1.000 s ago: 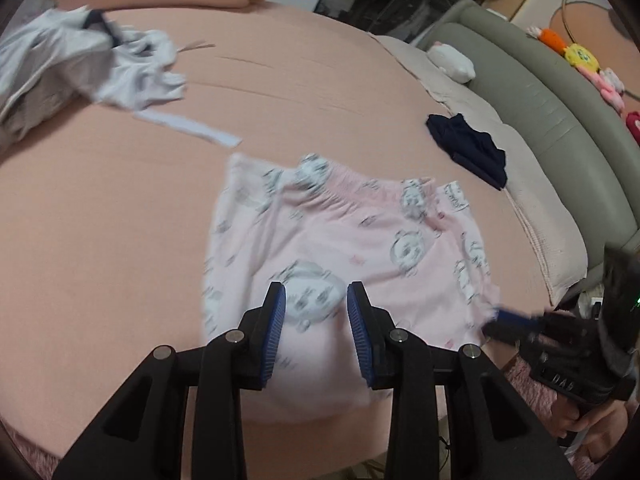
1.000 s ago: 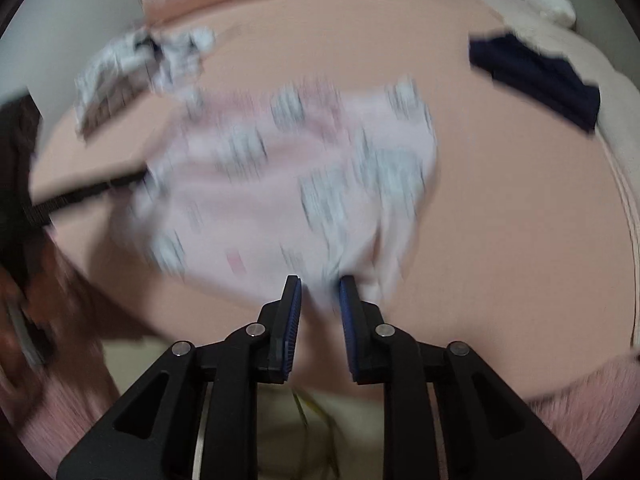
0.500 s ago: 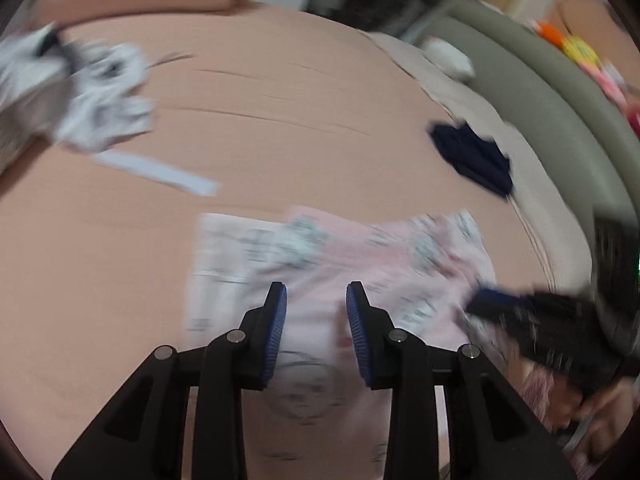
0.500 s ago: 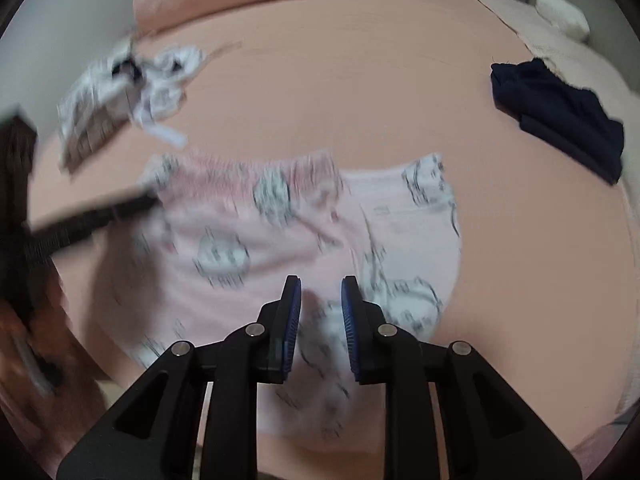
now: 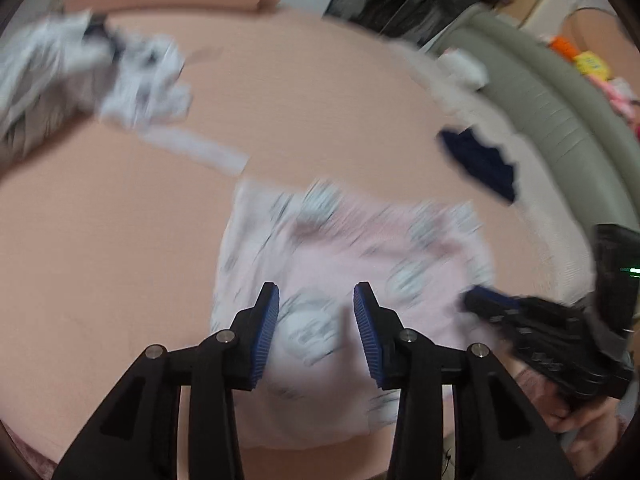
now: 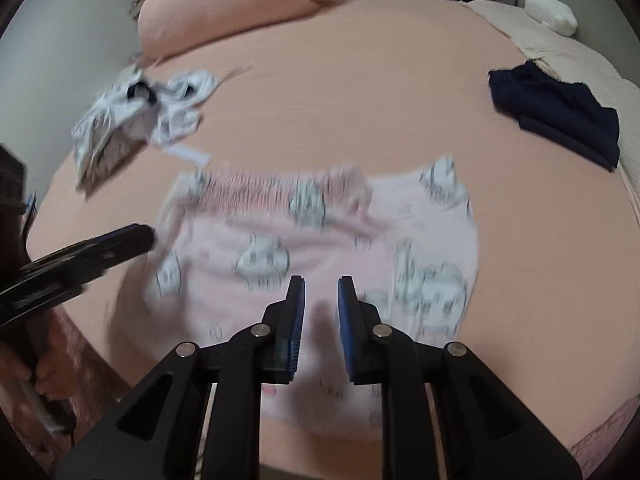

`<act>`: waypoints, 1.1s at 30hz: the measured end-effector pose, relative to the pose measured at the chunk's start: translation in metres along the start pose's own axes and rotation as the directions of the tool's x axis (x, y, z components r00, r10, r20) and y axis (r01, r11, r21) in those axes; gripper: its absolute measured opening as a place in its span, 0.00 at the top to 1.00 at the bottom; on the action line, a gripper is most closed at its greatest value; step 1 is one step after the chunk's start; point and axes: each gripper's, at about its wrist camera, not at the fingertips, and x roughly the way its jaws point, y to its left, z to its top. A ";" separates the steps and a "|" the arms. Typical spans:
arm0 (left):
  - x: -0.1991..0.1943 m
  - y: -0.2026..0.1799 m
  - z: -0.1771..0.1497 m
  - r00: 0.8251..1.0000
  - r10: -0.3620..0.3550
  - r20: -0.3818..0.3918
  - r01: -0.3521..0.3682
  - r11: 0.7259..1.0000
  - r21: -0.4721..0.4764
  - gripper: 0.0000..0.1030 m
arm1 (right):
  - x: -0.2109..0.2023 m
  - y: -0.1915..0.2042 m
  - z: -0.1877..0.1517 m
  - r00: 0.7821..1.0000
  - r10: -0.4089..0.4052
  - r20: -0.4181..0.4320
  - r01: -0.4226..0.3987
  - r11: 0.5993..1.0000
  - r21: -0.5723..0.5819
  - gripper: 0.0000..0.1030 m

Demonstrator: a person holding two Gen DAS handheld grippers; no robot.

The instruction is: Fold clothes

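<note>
Pale pink cartoon-print shorts (image 6: 320,248) lie spread on the peach-sheeted bed (image 6: 360,92), elastic waistband on the far side. Left gripper (image 5: 316,312) hangs above them with jaws apart, empty; right gripper (image 6: 321,300) too, parted and holding nothing, while crumpled white-grey clothes (image 6: 136,120) and a dark navy garment (image 6: 556,116) sit well apart

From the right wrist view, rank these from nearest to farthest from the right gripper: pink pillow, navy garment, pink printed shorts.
1. pink printed shorts, directly under the right gripper.
2. navy garment, ahead to the right.
3. pink pillow, far end of the bed, ahead-left.
</note>
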 end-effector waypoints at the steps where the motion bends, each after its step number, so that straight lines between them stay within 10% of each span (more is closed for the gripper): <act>1: 0.005 0.001 0.001 1.000 0.020 -0.016 -0.019 1.000 0.022 0.63 | -0.001 -0.004 -0.005 0.999 -0.044 -0.017 0.044 0.999 -0.005 0.88; 5: -0.020 -0.004 0.017 0.994 0.086 0.062 -0.089 0.995 0.044 0.62 | -0.059 -0.047 -0.005 0.990 -0.089 0.105 0.075 0.988 0.135 0.88; 9: -0.035 -0.022 0.006 0.997 -0.010 0.081 0.006 0.999 0.045 0.61 | -0.061 -0.045 -0.021 0.996 -0.059 0.073 0.049 0.990 0.130 0.87; 14: -0.028 -0.009 -0.013 0.965 0.259 0.047 -0.263 0.952 0.157 0.61 | -0.024 -0.028 -0.057 0.998 -0.055 -0.040 0.058 0.994 0.087 0.87; 23: -0.044 0.050 -0.032 0.999 0.050 0.009 -0.048 0.984 -0.169 0.61 | -0.052 -0.042 -0.069 0.996 0.016 0.085 -0.035 0.972 0.231 0.80; 30: -0.042 0.058 -0.026 0.966 0.258 0.008 -0.254 0.955 -0.151 0.62 | -0.026 -0.030 -0.075 0.998 -0.062 0.014 0.059 0.986 0.153 0.80; 33: -0.044 0.082 -0.027 1.000 0.019 0.006 -0.016 0.958 -0.287 0.62 | -0.025 -0.033 -0.078 0.997 -0.073 0.002 0.071 0.985 0.159 0.73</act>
